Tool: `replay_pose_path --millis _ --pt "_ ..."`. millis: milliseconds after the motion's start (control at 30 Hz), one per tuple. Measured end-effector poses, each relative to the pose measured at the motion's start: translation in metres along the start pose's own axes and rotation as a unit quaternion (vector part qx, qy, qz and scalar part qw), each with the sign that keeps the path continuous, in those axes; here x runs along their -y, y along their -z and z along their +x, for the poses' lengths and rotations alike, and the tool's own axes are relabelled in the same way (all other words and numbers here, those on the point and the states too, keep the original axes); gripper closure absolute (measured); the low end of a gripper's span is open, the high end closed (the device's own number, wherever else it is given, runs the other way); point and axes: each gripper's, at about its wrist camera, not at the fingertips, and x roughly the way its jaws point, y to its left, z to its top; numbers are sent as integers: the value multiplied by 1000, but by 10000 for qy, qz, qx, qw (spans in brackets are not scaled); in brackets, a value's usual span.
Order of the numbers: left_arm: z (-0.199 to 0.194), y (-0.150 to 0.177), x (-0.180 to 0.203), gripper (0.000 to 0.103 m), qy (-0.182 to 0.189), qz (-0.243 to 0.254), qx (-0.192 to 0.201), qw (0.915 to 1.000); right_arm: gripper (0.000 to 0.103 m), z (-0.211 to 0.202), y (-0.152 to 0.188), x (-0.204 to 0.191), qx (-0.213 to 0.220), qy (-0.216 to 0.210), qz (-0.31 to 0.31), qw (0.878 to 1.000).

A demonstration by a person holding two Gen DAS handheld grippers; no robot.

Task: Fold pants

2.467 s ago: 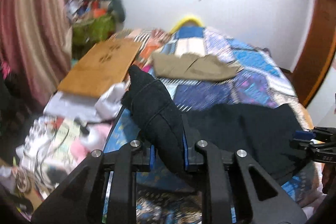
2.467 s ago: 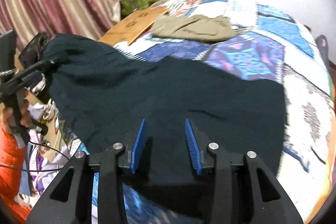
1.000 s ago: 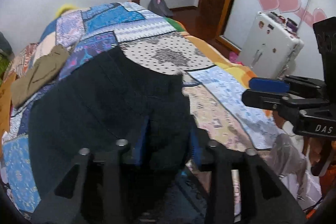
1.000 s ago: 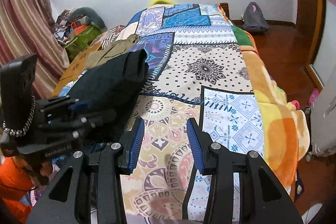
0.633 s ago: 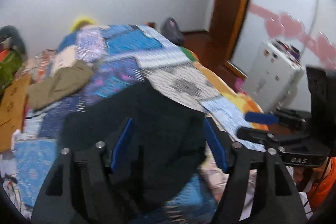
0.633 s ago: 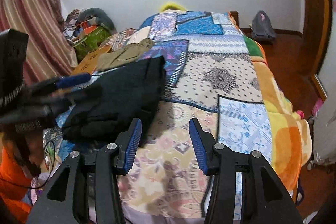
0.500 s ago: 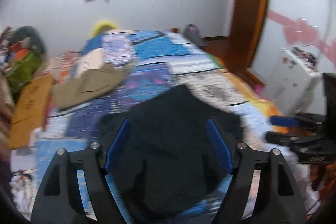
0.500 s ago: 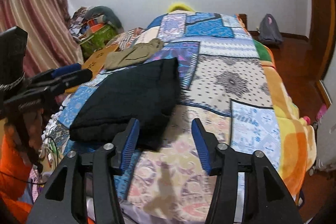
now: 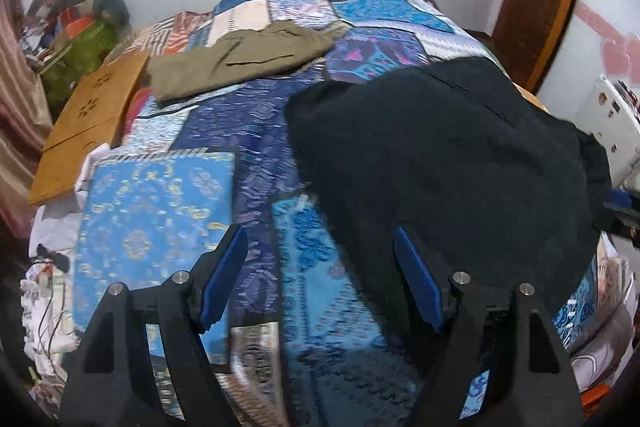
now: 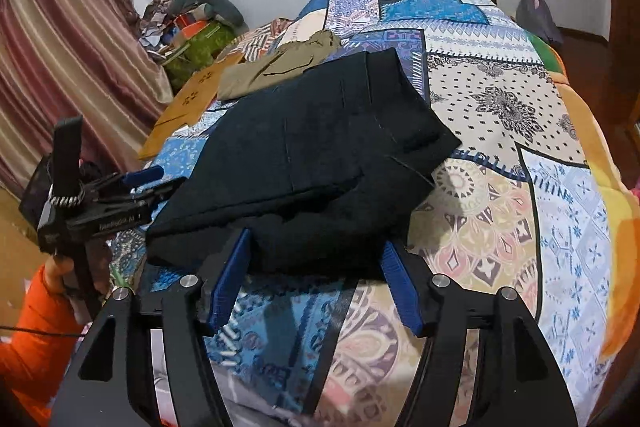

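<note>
Both grippers tilt down over the patchwork bed (image 10: pixel 500 115). The left gripper (image 9: pixel 320 275) hovers above bare quilt, its jaws easing inward with nothing between them. The right gripper's (image 10: pixel 316 275) jaws are opening astride the near edge of the black pants (image 10: pixel 320 155), pads clear of the cloth. The pants lie folded on the quilt, long axis running away toward the khaki garment (image 10: pixel 276 67). A second ago the left jaws still pinched them

We count: black pants (image 10: pixel 312 163), one; khaki garment (image 10: pixel 276 71), one; tongs, two (left tongs (image 10: pixel 156 179), right tongs (image 10: pixel 316 287)); cardboard sheet (image 9: pixel 88 119), one; patchwork bedspread (image 10: pixel 520 155), one.
</note>
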Motion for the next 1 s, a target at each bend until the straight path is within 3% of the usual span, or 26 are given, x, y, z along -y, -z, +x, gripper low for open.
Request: replay_pose_path --millis 133,433,633,767,900,1000 --pt "-3 0 28 35 -146 323 126 9993 45 6 -6 3 -106 219 -427 9988" --pt "-1 -24 77 35 173 443 105 9988 45 15 -35 53 -256 545 -626 9962" --pt "16 -45 113 35 493 110 75 9987 45 31 -64 94 -308 756 -628 9947" --pt "28 -58 133 35 478 130 143 9987 45 43 -81 109 -311 893 -618 9936" --pt "24 -68 132 38 703 163 181 9972 45 33 -88 110 -203 863 -559 9945" --pt "7 -73 108 39 587 64 385 9975 45 14 -84 99 -58 728 -565 9957"
